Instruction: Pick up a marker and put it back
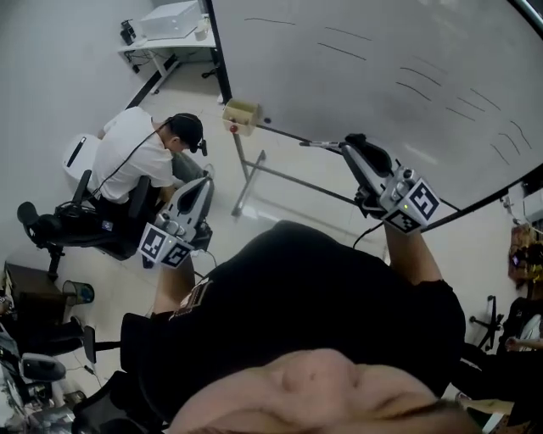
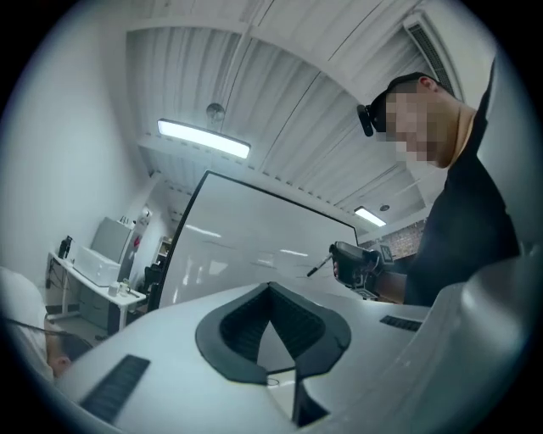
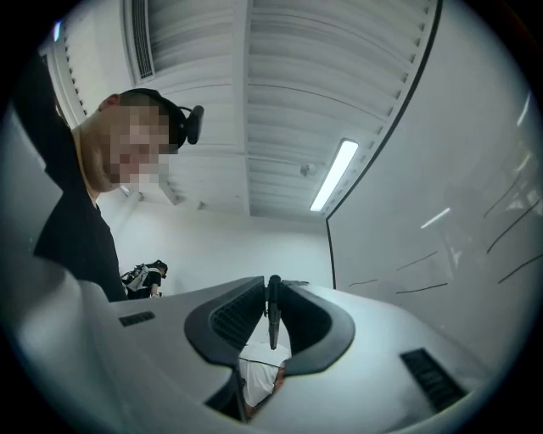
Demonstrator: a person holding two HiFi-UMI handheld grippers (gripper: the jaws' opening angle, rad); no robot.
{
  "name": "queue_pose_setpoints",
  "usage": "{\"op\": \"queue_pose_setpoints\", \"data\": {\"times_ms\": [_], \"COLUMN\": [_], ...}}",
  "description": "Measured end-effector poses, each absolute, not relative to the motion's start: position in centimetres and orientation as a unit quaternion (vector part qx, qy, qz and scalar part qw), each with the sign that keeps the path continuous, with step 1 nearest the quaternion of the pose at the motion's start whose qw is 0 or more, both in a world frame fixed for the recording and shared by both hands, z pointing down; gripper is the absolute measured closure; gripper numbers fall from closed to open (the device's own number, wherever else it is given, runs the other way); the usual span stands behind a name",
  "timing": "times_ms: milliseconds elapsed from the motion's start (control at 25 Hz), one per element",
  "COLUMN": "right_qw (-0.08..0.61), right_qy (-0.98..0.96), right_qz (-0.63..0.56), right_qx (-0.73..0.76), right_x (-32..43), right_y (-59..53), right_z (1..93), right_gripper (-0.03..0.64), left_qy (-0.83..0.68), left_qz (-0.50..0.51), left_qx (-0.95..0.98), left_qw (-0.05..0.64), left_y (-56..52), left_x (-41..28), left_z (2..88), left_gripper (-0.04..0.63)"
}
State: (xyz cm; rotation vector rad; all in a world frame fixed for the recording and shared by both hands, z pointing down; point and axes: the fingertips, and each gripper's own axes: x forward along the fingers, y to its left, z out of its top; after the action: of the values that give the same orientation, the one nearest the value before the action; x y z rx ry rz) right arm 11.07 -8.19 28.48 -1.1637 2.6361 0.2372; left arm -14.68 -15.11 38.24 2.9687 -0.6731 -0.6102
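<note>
My right gripper (image 1: 349,147) is raised in front of the whiteboard (image 1: 382,76), shut on a thin dark marker (image 1: 320,144) that sticks out to the left just above the board's lower ledge. In the right gripper view the marker (image 3: 272,315) stands upright between the pads (image 3: 240,315). The left gripper view shows that gripper (image 2: 355,261) and the marker (image 2: 318,268) from the side. My left gripper (image 1: 206,180) hangs lower at the left, pointing upward. Its jaws meet at the tips (image 2: 271,288) with nothing between them.
The whiteboard carries several dark strokes. A small yellowish box (image 1: 242,114) sits at the left end of the ledge, above the board's metal stand (image 1: 254,169). A seated person in a white shirt (image 1: 136,157) is at the left. A desk (image 1: 170,25) stands at the back.
</note>
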Motion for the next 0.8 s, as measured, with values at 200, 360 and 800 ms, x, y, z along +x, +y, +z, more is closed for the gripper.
{"op": "queue_pose_setpoints", "data": {"times_ms": [200, 360, 800], "right_qw": [0.153, 0.193, 0.180], "right_qy": [0.900, 0.892, 0.890], "right_qz": [0.100, 0.096, 0.099], "right_qx": [-0.396, -0.398, -0.407], "right_x": [15.6, 17.5, 16.5], "right_y": [-5.4, -4.5, -5.9], "right_z": [26.7, 25.8, 26.6], "right_gripper": [0.549, 0.549, 0.551], "left_qy": [-0.224, -0.224, -0.239], "left_qz": [-0.212, -0.220, -0.193], "left_qx": [0.951, 0.949, 0.952], "left_qw": [-0.003, -0.004, -0.016], "left_y": [-13.3, -12.5, -12.6], "left_x": [-11.8, -11.4, -12.3], "left_z": [34.3, 32.7, 33.0], "left_gripper": [0.603, 0.603, 0.603]}}
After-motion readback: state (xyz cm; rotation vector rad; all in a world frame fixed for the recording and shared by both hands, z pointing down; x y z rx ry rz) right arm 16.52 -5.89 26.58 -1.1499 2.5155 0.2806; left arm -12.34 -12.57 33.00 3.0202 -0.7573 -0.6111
